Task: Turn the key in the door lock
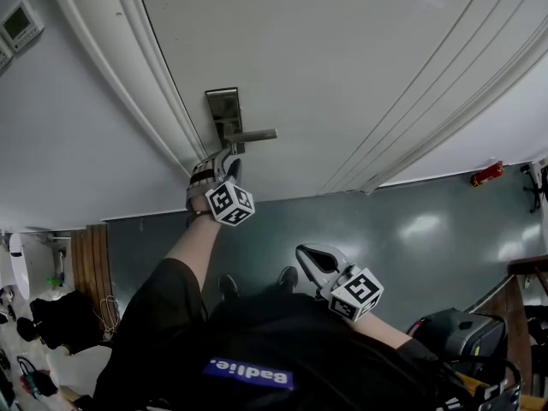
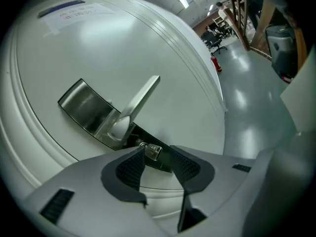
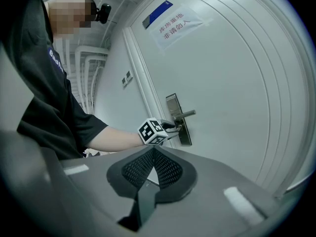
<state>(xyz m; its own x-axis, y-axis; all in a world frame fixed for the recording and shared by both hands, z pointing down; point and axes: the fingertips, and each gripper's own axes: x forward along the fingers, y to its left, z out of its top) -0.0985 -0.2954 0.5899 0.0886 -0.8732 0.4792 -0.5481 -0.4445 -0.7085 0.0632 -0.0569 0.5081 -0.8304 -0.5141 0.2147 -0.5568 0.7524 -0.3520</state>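
**Operator:** Where does the task stand?

**Inspector:** Your left gripper (image 1: 227, 157) is at the lock with its jaws spread wide. The key (image 2: 153, 150) stands between the pads (image 2: 131, 168) and is not pinched. It sits in the cylinder just under the lever handle (image 2: 140, 100), on the lock plate (image 2: 86, 107). I cannot tell from the way it sits whether it has been turned. In my judgement, no turn can happen until you close on it.

**Operator:** And the right?

**Inspector:** Your right gripper (image 3: 153, 150) hangs nearer to you and to the right, well apart from the door (image 1: 360, 50). Its jaws are closed together on nothing.

**Operator:** Materials?

**Inspector:** The key head is small, flat, bright metal. The plate and handle are brushed steel, and the handle is a slim straight bar. The door is smooth and white with moulded ridges. The pads are dark and cross-ribbed.
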